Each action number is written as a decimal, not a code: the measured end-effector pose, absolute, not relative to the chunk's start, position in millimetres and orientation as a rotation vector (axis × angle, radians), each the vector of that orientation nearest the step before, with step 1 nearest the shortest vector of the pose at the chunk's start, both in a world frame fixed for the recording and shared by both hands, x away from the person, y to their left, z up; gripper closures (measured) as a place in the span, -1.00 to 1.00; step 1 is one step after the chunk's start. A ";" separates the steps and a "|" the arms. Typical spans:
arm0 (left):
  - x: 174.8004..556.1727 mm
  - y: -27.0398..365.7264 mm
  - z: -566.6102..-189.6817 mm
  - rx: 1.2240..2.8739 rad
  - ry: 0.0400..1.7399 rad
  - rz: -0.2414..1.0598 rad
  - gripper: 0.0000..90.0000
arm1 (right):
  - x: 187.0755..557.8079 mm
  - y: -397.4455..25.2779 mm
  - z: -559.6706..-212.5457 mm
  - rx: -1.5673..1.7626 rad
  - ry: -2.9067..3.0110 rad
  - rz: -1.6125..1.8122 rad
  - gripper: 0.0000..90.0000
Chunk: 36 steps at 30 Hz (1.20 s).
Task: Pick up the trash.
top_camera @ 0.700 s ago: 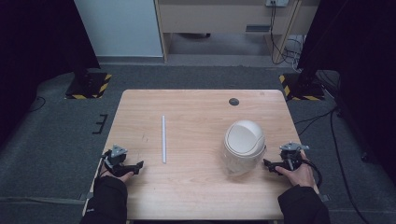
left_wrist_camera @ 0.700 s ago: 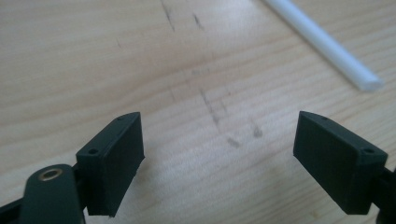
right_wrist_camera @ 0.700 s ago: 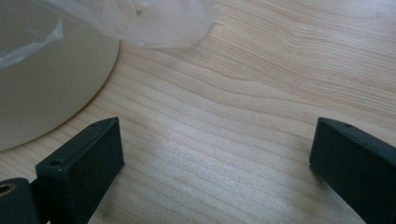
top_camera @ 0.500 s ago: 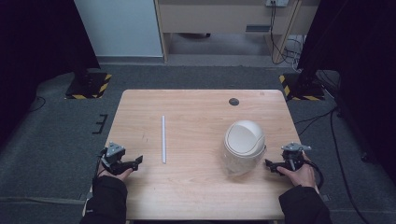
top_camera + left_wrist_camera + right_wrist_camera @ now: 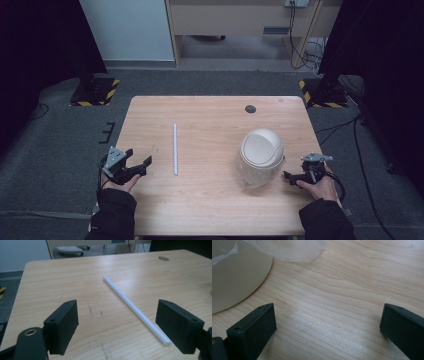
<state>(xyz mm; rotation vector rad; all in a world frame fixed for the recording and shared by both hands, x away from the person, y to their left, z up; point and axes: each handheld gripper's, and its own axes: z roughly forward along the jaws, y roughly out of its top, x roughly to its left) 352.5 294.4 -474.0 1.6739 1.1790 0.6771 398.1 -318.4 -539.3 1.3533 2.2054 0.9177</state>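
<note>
Nothing is picked up yet: your left gripper (image 5: pixel 140 165) gapes beside the white straw (image 5: pixel 175 148) lying left of centre, and your right gripper (image 5: pixel 291 176), also agape, nears the domed cup (image 5: pixel 261 156) at right

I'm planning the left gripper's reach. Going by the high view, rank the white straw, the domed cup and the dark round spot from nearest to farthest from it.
1. White straw: just right of the left gripper.
2. Domed cup: across the table's right half.
3. Dark round spot: near the far edge, right of centre.
</note>
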 end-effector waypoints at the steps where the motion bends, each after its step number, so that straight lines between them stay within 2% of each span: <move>1: 352.2 293.6 -471.8 1.668 1.169 0.681 -0.61 | 398.0 -318.4 -539.3 1.355 2.206 0.918 -0.98; 14: 352.5 274.2 -444.5 1.588 1.053 0.684 -0.61 | 398.0 -318.3 -539.3 1.355 2.205 0.918 -0.98; 36: 369.8 222.5 -410.3 1.569 0.922 0.630 -0.62 | 398.0 -318.4 -539.3 1.354 2.205 0.917 -0.98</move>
